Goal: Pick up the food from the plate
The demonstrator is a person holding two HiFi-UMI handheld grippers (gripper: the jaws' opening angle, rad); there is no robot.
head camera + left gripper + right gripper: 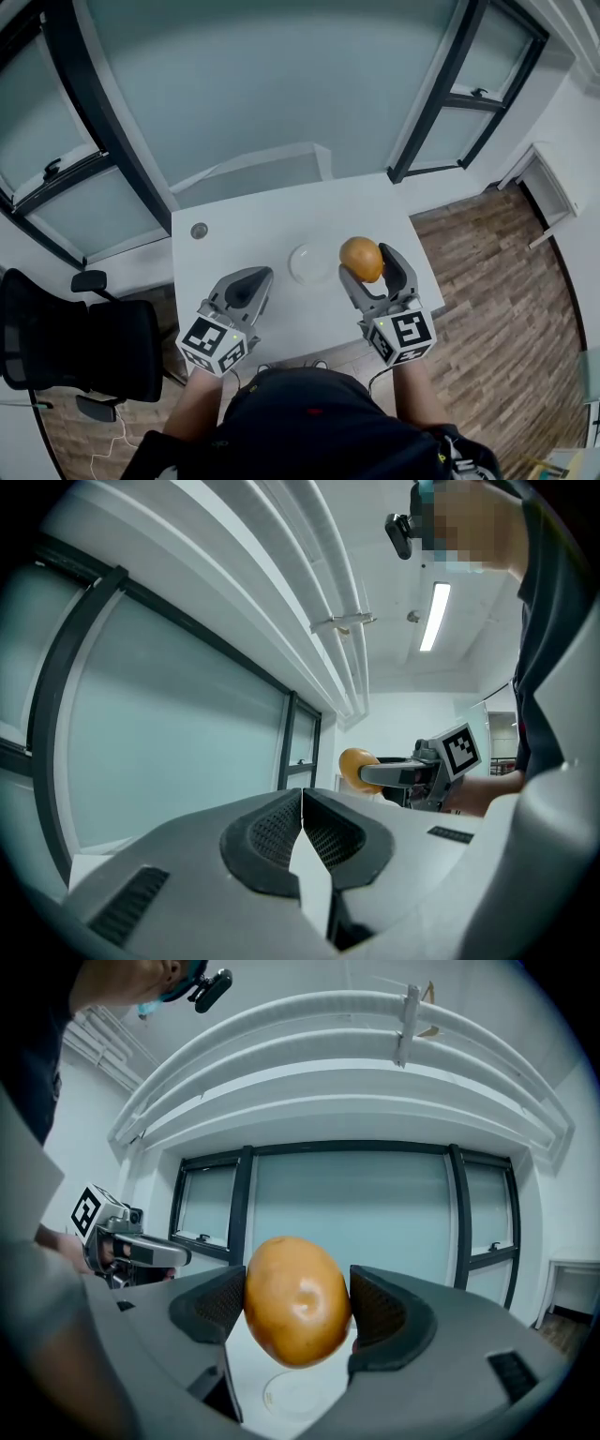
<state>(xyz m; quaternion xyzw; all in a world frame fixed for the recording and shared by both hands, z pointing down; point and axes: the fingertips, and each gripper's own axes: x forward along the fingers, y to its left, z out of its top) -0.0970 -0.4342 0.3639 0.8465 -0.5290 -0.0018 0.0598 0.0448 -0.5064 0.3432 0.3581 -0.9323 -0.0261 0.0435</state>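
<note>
The food is a smooth, oval, golden-brown potato point(361, 258) with a glossy highlight on its skin. The right tongs point(298, 1305) grip it by both sides, holding it above the white surface point(244, 230) at 3 o'clock from the round white plate point(309, 263). The left tongs point(302, 829) are pressed together with nothing between them.

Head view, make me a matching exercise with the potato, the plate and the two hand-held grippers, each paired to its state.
1 potato
2 plate
3 left hand-held gripper
4 right hand-held gripper

A shut, holding nothing
B bare, nothing on it
C held up in the air
D shut on the potato

Pairs: 1-C, 2-B, 3-A, 4-D
</note>
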